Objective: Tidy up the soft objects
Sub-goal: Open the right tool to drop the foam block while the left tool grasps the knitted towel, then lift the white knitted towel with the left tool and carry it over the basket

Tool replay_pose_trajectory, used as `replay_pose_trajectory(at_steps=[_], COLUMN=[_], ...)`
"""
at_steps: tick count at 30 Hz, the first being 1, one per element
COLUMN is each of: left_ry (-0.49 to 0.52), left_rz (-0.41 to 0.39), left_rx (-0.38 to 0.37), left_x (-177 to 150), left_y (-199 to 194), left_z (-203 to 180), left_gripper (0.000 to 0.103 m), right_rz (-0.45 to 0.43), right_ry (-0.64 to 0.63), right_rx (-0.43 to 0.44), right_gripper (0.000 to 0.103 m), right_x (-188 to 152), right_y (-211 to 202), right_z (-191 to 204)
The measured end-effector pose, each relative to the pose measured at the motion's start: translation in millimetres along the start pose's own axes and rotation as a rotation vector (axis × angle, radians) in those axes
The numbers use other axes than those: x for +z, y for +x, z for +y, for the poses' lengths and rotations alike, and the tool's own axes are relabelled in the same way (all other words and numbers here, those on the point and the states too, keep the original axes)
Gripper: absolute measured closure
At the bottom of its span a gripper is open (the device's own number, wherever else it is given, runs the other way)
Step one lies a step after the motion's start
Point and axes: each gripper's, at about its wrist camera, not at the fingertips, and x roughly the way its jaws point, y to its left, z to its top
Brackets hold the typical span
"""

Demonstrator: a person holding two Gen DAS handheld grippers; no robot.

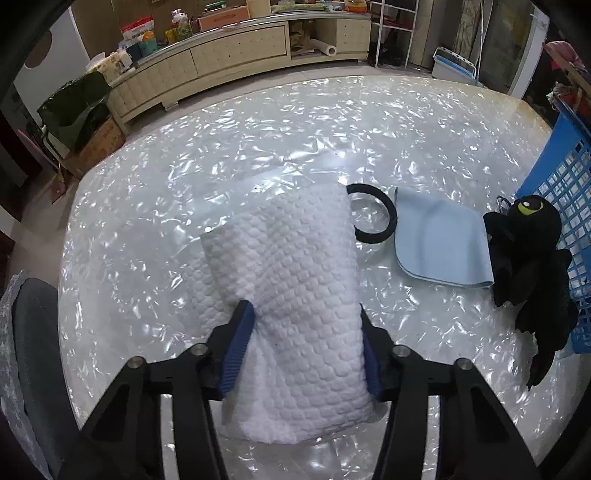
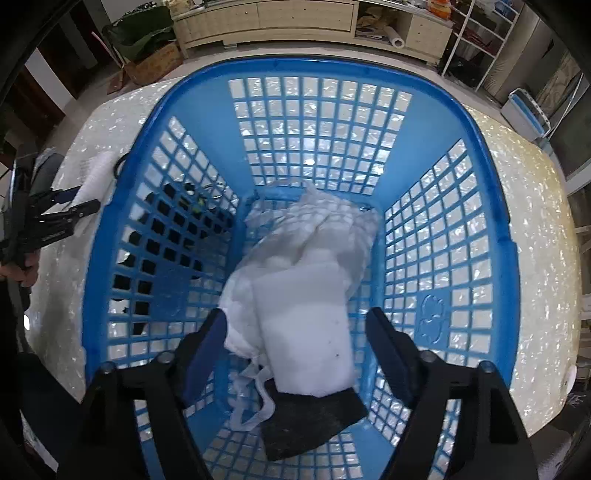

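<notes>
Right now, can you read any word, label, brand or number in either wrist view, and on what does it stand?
None can be read.
Red-and-white box on the cabinet top: printing too small and blurred.
Cardboard box on the floor: red print, blurred.
Blue basket: moulded emblem on its inner wall, no legible letters.
White waffle towel, light blue cloth, black plush toy: no text.

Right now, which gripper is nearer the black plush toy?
Left. The left gripper clamps the white towel on the table beside the black plush toy; the right gripper hangs open inside the blue basket.
</notes>
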Motion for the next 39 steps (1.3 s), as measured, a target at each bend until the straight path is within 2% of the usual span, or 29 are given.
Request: replay_pose_trajectory(at_steps=[1, 4, 7, 10, 21, 28, 39], left_ry=[0.004, -0.008, -0.02, -0.022, -0.053, -0.037, 0.002], left_rz=[-0.002, 0.001, 0.0, 0.006, -0.002, -0.052, -0.136], left_rx=[0.008, -0.002, -0.018, -0.019, -0.078, -0.121, -0.123], left_x=[0, -1, -1, -2, -23, -37, -35], left_y=[0, -4, -8, -14, -52, -101, -164], left_z=[0, 2, 3, 1, -9, -34, -82], left_gripper=[0.062, 0.073, 0.08, 0.085, 0.087, 0.087, 0.087], right_rz=[-0.001, -0.016, -0.028, -0.048, -0.135, -0.189, -0.24], right_ry=[-0.003, -0.012, -0.007, -0.009, -0.007, 0.024, 0.038], right_rx=[-0.001, -0.011, -0.003, -0.004, -0.029, -0.029, -0.03], right_gripper=[0.02, 0.019, 0.017, 0.0, 0.0, 0.0, 0.0], right_x=[-1, -5, -8, -11, -25, -49, -79], right_y=[-1, -5, -11, -20, -52, -74, -90], right_z=[2, 5, 7, 8, 7, -1, -28])
